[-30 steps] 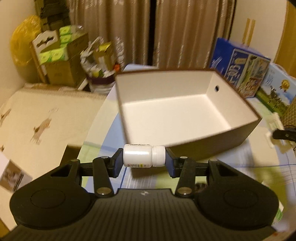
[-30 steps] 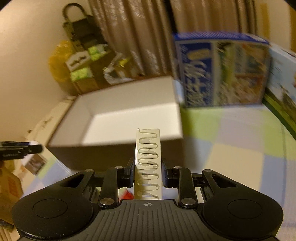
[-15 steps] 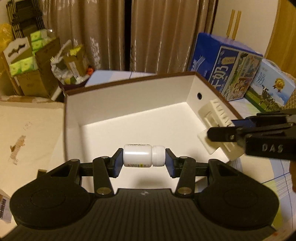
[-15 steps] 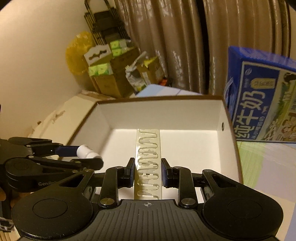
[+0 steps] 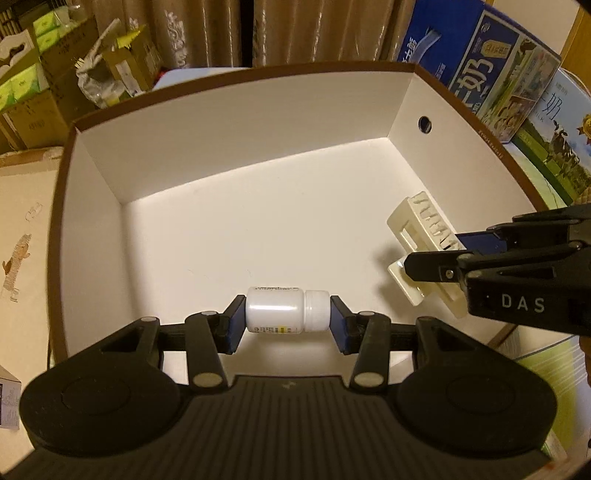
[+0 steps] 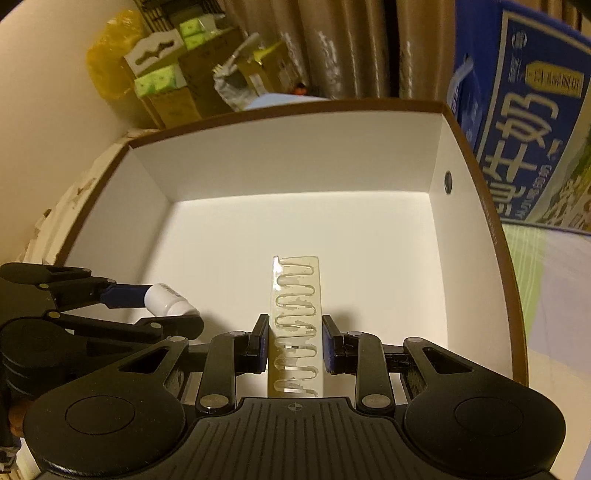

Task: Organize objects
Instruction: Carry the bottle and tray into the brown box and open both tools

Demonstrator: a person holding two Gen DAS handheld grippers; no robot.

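Note:
My left gripper point(image 5: 284, 318) is shut on a small white pill bottle point(image 5: 286, 310), held sideways with its cap to the right, low over the near floor of the brown box point(image 5: 236, 122) with a white inside. My right gripper point(image 6: 294, 343) is shut on a cream plastic rack point(image 6: 295, 314) with a wavy slotted face, held inside the same box point(image 6: 295, 147) near its right wall. In the left wrist view the rack point(image 5: 421, 229) and the right gripper point(image 5: 443, 258) show at the right. From the right wrist, the bottle point(image 6: 168, 298) and left gripper point(image 6: 164, 306) appear at the left.
Blue milk cartons point(image 5: 491, 59) stand just right of the box, with a second carton point(image 5: 554, 122) beside them. Behind the box are curtains point(image 5: 221, 29), cardboard boxes with green packs point(image 5: 33, 85) and a yellow bag point(image 6: 107, 62). A checked tablecloth point(image 6: 554, 295) lies under the box.
Both grippers have moved forward and down into the box, each still holding its object. The box now fills both views.

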